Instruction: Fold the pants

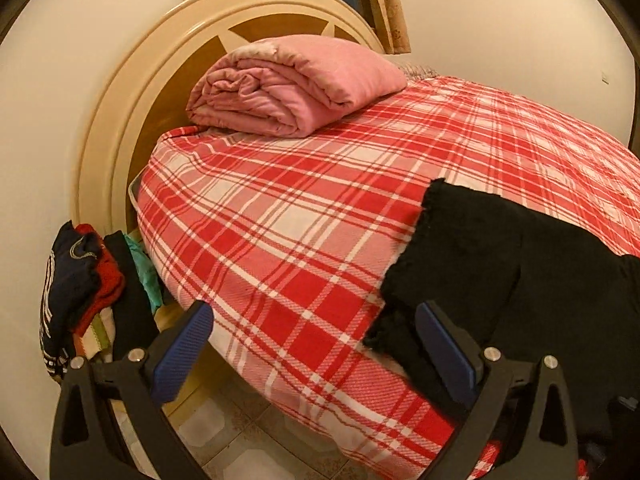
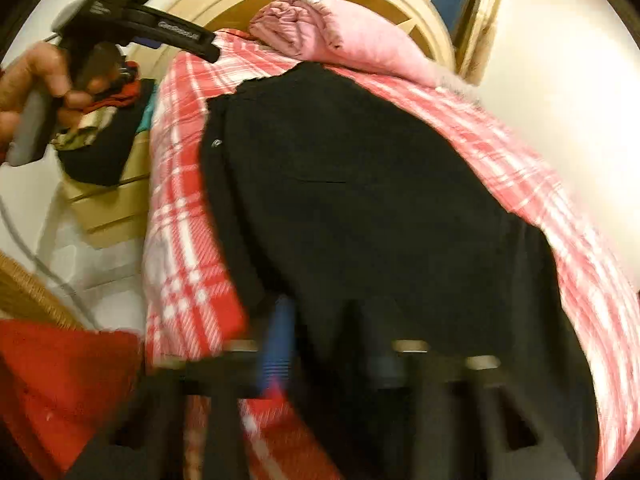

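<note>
One pair of black pants [image 1: 500,264] lies across the near edge of a red-and-white plaid bedspread [image 1: 288,216], part of it hanging over the side. The left gripper [image 1: 316,344] hovers with its two blue pads wide apart, gripping nothing. The right gripper [image 2: 332,340] is blurred against the dark cloth — I cannot tell how its fingers stand. One folded pink quilt [image 1: 292,88] sits by the headboard [image 1: 132,100]; beside the bed, one clothes pile [image 1: 88,284]. The lettering on the left gripper's body is too smeared to read.

Black pants [image 1: 500,248] lie on a red-and-white plaid bed cover [image 1: 280,208]; a pink folded quilt [image 1: 296,84] sits at the cream headboard [image 1: 132,92]. The tool pads [image 1: 182,350] look blue, though blurred in the right view.
</note>
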Tool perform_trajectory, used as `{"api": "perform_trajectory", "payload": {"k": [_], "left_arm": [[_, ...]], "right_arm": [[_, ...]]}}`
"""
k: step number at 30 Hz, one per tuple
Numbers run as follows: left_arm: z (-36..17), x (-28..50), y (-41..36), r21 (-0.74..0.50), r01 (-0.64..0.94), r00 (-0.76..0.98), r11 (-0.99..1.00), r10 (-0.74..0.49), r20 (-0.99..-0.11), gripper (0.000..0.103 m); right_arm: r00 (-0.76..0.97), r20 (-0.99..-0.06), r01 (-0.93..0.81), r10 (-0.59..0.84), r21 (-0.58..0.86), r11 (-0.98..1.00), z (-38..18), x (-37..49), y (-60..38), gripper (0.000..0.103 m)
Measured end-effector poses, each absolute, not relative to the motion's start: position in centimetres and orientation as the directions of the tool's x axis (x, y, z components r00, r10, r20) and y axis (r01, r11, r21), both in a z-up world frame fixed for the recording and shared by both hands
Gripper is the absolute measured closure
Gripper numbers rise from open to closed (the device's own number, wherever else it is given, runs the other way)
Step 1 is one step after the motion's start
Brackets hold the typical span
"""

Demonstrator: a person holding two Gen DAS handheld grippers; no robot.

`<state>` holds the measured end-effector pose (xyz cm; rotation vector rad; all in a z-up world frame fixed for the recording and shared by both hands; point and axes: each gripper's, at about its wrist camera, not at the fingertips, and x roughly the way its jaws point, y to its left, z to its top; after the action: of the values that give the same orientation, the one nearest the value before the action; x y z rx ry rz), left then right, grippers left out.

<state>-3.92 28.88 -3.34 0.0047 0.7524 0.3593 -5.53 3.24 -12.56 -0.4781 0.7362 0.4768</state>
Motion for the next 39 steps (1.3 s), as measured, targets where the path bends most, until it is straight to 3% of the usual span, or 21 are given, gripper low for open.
{"api": "perform_trajectory", "payload": {"k": [7, 15, 20, 24, 27, 30, 32, 35, 39], "left_arm": [[-3.1, -4.3, 29.7, 0.106, -0.323, 0.685, 0.94, 0.31, -0.66, 0.0], [-4.4, -3.7, 29.1, 0.048, -0.288, 0.692, 0.956, 0.243, -0.68, 0.0], [-6.0, -1.9, 28.8, -0.03, -0.285, 0.685, 0.958, 0.181, -0.705, 0.0], [-7.2, -0.5, 27.8, -0.034, -0.298, 0.677, 0.954, 0.186, -0.712, 0.0], [-8.5, 0.4, 27.5, 0.008, -0.345, 0.626, 0.939, 0.236, -0.743, 0.0], [-8.7, 0.1, 27.9, -0.039, -0.391, 0.622, 0.92, 0.232, -0.748, 0.0], [-8.7, -0.1, 27.6, -0.009, -0.407, 0.616, 0.914, 0.267, -0.741, 0.0], [-8.5, -0.5, 26.2, 0.125, -0.417, 0.606, 0.9, 0.378, -0.7, 0.0], [-7.7, -0.7, 25.6, 0.212, -0.416, 0.591, 0.885, 0.44, -0.676, 0.0]], "right_arm": [[0.587, -0.746, -0.621, 0.316, -0.164, 0.766, -11.6, -6.6, 3.6, 0.101], [0.574, -0.757, -0.652, 0.313, -0.192, 0.733, -13.1, -7.5, 4.2, 0.099], [0.56, -0.691, -0.63, 0.456, 0.002, 0.776, -9.9, -7.1, 2.3, 0.096], [0.704, -0.606, -0.476, 0.371, -0.015, 0.879, -7.5, -5.2, -0.9, 0.096], [0.717, -0.642, -0.314, 0.271, 0.05, 0.948, -7.6, -0.4, -4.0, 0.096], [0.705, -0.676, -0.209, 0.214, 0.09, 0.974, -9.5, 5.0, -6.1, 0.096], [0.652, -0.75, -0.105, 0.107, 0.051, 0.993, -12.2, 8.6, -6.7, 0.096], [0.656, -0.729, -0.045, 0.196, 0.222, 0.974, -12.2, 10.3, -8.7, 0.096], [0.662, -0.697, -0.083, 0.274, 0.295, 0.952, -11.7, 9.2, -9.5, 0.096]]}}
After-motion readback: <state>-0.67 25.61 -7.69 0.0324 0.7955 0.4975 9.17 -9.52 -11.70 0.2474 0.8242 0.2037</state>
